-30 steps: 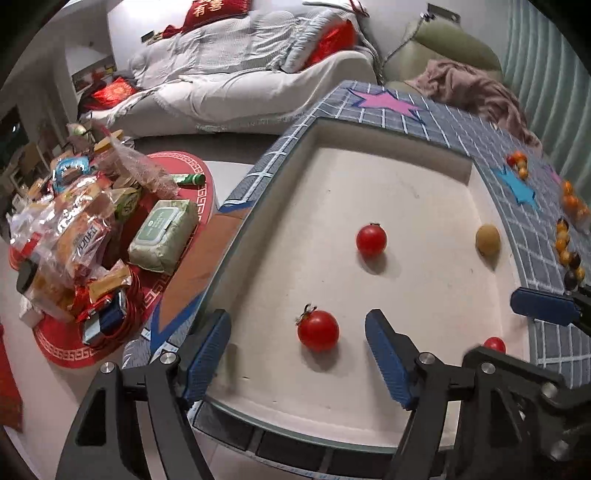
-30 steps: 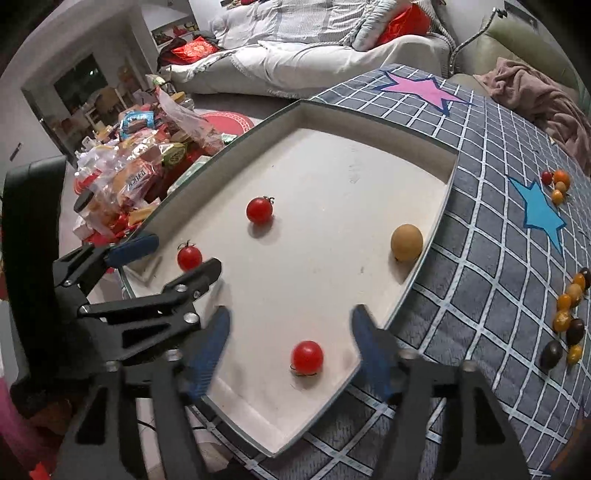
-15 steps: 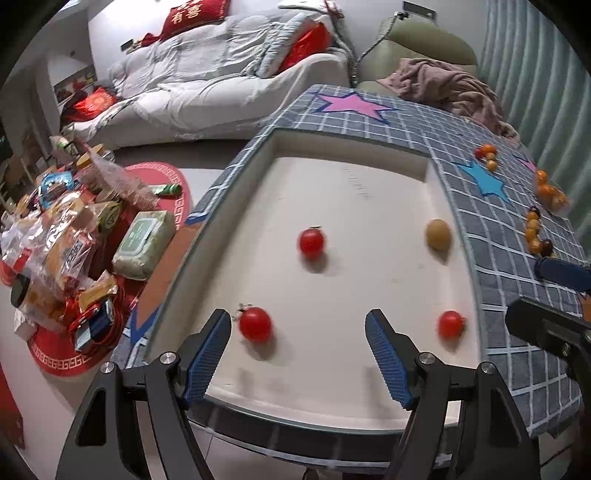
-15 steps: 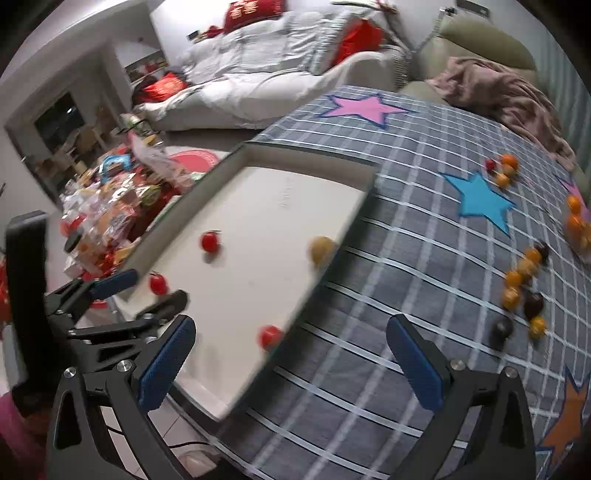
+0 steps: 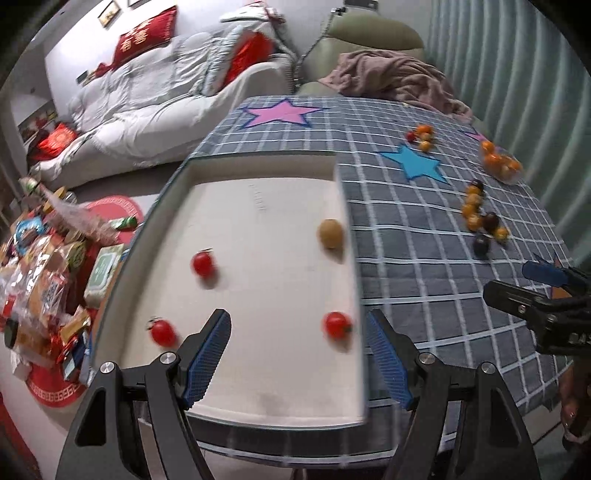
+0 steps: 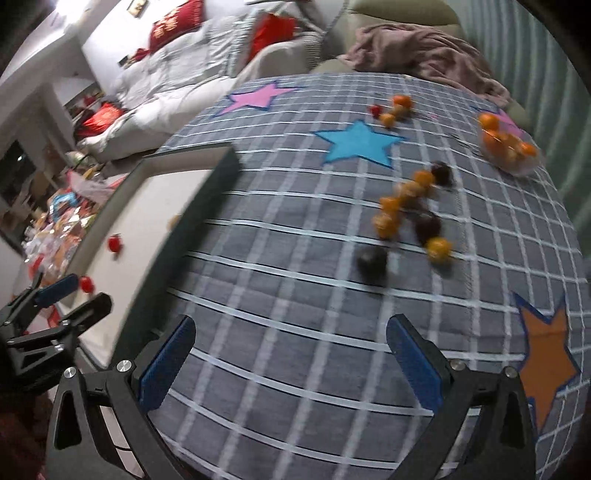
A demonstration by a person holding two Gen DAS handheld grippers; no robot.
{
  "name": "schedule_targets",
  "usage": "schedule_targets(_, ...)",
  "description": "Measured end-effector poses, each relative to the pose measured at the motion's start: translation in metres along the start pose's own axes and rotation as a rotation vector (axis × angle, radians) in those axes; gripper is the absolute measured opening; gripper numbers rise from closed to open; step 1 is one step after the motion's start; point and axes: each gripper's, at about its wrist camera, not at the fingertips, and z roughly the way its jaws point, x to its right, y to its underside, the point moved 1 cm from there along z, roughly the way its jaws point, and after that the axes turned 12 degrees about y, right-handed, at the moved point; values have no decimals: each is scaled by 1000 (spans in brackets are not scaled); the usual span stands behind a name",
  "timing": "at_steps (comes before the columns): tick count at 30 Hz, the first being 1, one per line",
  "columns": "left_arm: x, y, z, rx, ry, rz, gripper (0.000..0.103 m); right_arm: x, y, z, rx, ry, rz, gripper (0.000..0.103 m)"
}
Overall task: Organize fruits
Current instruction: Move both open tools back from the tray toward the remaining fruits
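We can make out two gold Chinese characters on the red cushion [image 5: 146, 35] that leans on the back of the white sofa [image 5: 155, 122]; they look like 有喜, though we cannot be sure. The snack packets [image 5: 44, 280] heaped on the floor carry print too small and blurred for us to read.
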Motion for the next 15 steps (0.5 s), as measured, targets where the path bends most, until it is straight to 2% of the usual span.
schedule_targets(7, 46, -5, 13, -36, 40, 75, 76, 50, 13, 8, -16, 81, 67, 103)
schedule_targets(15, 92, -5, 38, -97, 60, 157, 76, 86, 22, 22, -43, 125, 117, 103)
